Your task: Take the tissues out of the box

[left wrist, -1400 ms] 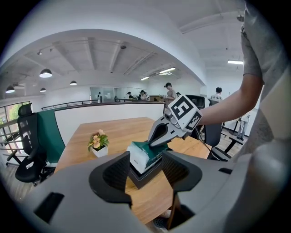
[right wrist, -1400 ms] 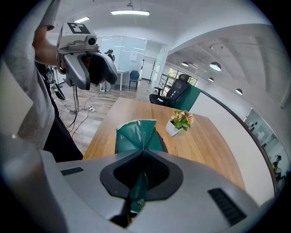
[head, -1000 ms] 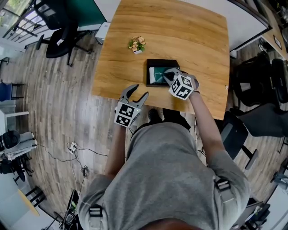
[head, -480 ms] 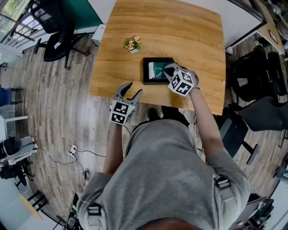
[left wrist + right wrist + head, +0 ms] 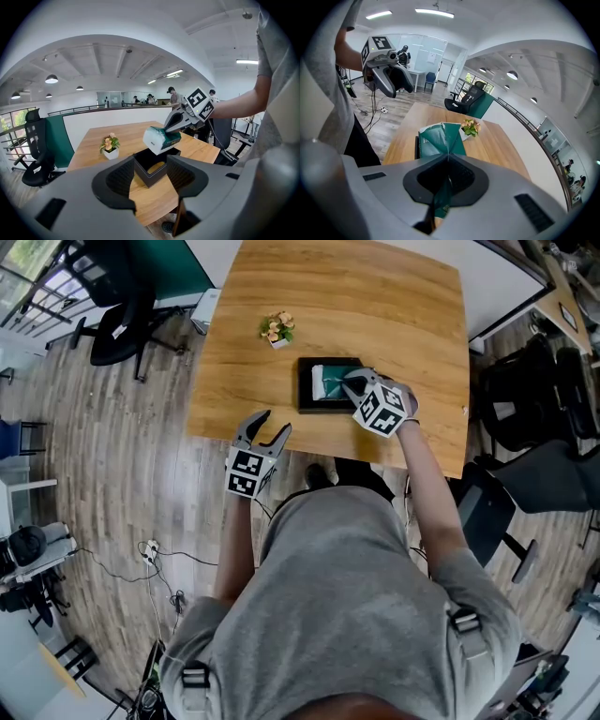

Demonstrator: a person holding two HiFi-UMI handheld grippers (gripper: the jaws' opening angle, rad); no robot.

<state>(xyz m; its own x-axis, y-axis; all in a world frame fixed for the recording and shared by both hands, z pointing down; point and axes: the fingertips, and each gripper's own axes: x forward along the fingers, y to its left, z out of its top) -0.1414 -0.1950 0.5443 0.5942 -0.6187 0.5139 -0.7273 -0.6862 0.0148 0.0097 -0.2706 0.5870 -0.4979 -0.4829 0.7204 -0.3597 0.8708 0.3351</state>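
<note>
The tissue pack (image 5: 159,139) is clamped by its green wrapper between the closed fingers of the right gripper (image 5: 447,157). It is seen lifted clear of the black box (image 5: 149,174), tilted, just above the box's open top. The box rests on the bench (image 5: 375,306) near the front edge, with a small flower pot (image 5: 276,331) set apart from it on the left. The left gripper (image 5: 267,426) is held just off the bench's near edge, over the floor (image 5: 122,456), with its fingers spread apart and nothing gripped.
</note>
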